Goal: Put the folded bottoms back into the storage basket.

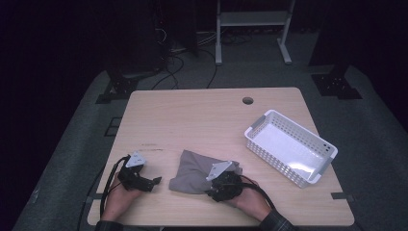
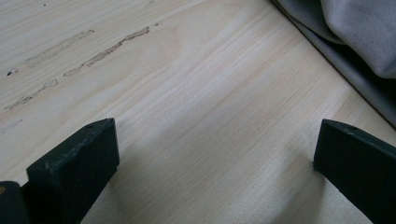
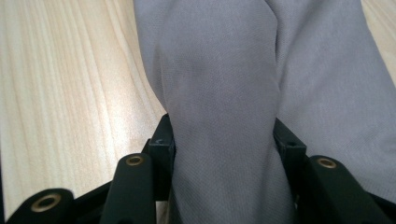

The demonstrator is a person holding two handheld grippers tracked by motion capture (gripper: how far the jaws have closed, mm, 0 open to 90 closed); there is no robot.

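A crumpled grey cloth [image 1: 195, 174] lies near the table's front edge, a little right of the middle. My right gripper [image 1: 215, 185] sits at the cloth's right end. In the right gripper view its jaws [image 3: 224, 140] press in on a thick fold of the cloth [image 3: 224, 84] from both sides. My left gripper [image 1: 156, 182] rests low over the bare wood just left of the cloth, jaws wide apart [image 2: 215, 140] with nothing between them. The cloth's edge [image 2: 355, 32] shows at the upper right of the left gripper view.
A white perforated basket [image 1: 274, 159] stands empty at the right of the light wooden table [image 1: 192, 120]. A cable hole [image 1: 248, 100] sits near the far edge. Faint scuff marks [image 2: 84, 51] cross the wood ahead of the left gripper.
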